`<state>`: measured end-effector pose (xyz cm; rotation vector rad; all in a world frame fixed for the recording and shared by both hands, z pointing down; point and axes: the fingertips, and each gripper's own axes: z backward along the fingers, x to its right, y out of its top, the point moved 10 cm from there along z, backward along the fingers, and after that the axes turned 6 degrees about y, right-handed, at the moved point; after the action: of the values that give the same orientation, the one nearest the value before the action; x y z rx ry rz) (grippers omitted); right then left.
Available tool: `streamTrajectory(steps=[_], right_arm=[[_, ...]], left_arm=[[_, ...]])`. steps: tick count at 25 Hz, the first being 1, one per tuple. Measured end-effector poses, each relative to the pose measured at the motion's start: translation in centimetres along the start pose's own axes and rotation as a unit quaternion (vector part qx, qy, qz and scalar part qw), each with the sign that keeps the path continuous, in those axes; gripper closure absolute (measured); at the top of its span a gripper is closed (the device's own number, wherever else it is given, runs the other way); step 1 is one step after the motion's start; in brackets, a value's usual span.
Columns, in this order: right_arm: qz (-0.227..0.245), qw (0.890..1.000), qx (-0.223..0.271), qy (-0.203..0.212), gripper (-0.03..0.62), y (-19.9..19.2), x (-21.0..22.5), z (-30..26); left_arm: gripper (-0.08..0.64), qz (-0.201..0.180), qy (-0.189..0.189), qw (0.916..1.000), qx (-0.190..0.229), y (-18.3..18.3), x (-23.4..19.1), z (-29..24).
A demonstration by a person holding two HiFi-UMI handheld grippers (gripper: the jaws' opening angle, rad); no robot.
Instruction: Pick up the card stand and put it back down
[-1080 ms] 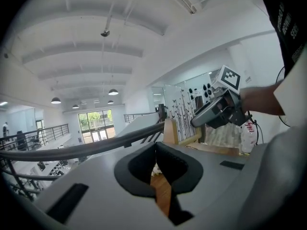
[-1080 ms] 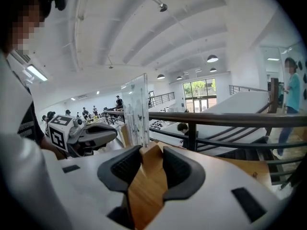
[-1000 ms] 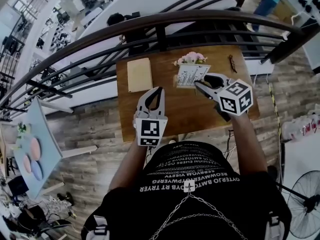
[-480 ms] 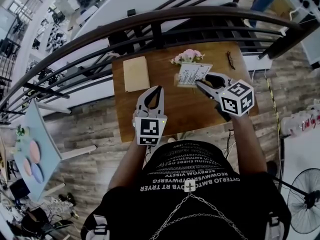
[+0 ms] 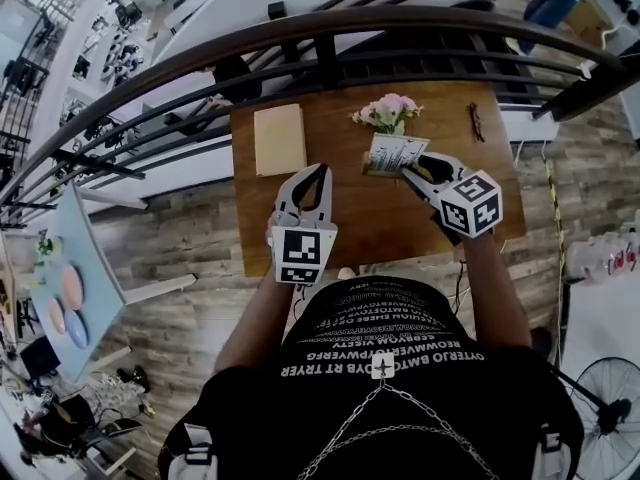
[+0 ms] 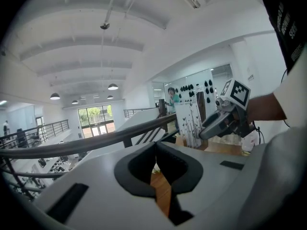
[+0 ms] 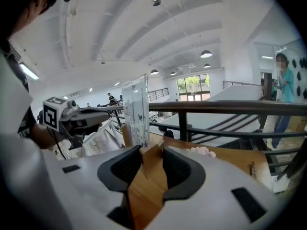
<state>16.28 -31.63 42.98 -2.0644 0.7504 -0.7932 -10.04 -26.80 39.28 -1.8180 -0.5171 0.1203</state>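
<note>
My left gripper (image 5: 318, 171) sits nearest to me, over the near left part of the wooden table (image 5: 350, 230). Its jaws are closed tip to tip with nothing between them. My right gripper (image 5: 405, 170) reaches farther out, to the right of the left one and well apart from it. Its jaws are clamped on the wooden base of the card stand (image 5: 392, 153). The stand is at the far middle of the table, with its printed card rising above the jaws, tilted in the head view. I cannot tell whether the base touches the tabletop. A tan pad (image 5: 279, 138) lies flat at the far left of the table. Pink flowers (image 5: 388, 110) stand just beyond the card stand. A small dark object (image 5: 477, 121) lies near the far right edge. A dark curved railing (image 5: 330, 28) runs beyond the table.
</note>
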Motion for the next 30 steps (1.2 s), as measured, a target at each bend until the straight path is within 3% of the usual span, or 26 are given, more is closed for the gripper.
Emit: streamTrajectory(steps=[30], right_arm=[[-0.001,0.992,-0.119,0.027,0.439,-18.8,8.0,-15.7]], left_arm=[[0.532,0.011,0.026,0.9948,-0.098,-3.6,-1.1,-4.7]])
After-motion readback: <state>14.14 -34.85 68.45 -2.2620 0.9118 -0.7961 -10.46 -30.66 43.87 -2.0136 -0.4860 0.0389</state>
